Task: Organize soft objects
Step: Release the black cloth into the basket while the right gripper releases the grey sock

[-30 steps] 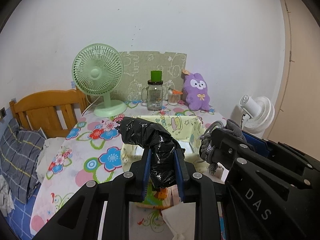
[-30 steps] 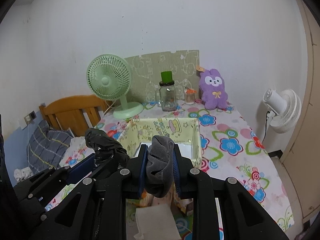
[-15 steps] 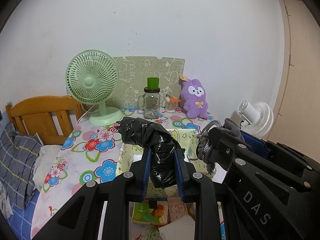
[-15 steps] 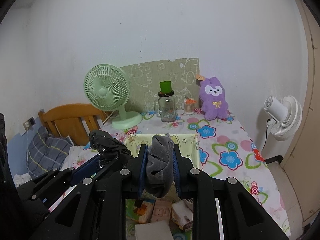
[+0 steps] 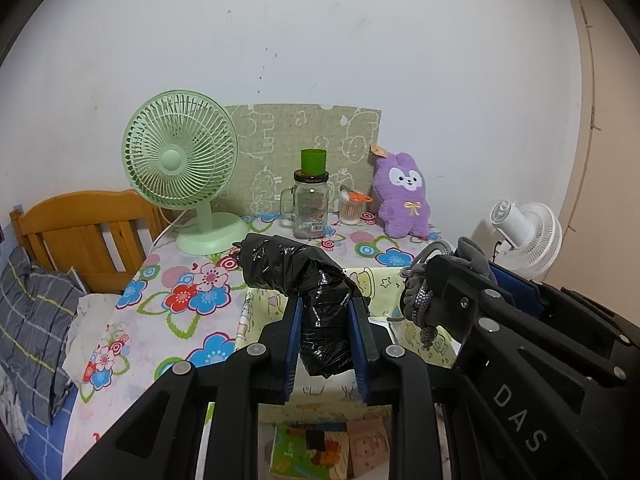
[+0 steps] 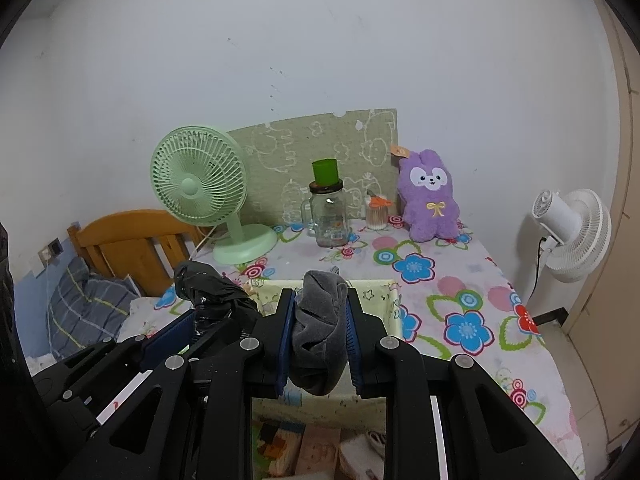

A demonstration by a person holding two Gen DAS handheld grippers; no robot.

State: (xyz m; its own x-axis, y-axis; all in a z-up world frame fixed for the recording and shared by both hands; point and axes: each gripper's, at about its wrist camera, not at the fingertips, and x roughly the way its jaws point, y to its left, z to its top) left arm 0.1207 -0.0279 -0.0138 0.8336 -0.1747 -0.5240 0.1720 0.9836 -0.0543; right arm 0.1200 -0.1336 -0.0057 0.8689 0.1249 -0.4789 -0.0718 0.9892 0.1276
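My left gripper [image 5: 325, 316] is shut on a crumpled black plastic bag [image 5: 304, 276], held above the near side of a pale yellow fabric box [image 5: 380, 280] on the flowered table. My right gripper [image 6: 319, 312] is shut on a grey cloth [image 6: 318, 320], held above the same box [image 6: 380, 294]. The right gripper with its grey cloth [image 5: 420, 300] shows at the right of the left wrist view. The black bag [image 6: 208, 288] shows at the left of the right wrist view. A purple plush rabbit [image 5: 402, 196] sits at the table's back.
A green desk fan [image 5: 180, 168], a glass jar with a green cup on top [image 5: 310, 208] and a small container [image 5: 352, 208] stand at the back of the table [image 5: 172, 320]. A wooden bed frame [image 5: 84, 228] is left. A white fan [image 5: 528, 236] is right. Packets [image 5: 316, 452] lie below the box.
Both grippers have pulled back and tilted up with their loads still held; the box and table now sit lower and farther in view.
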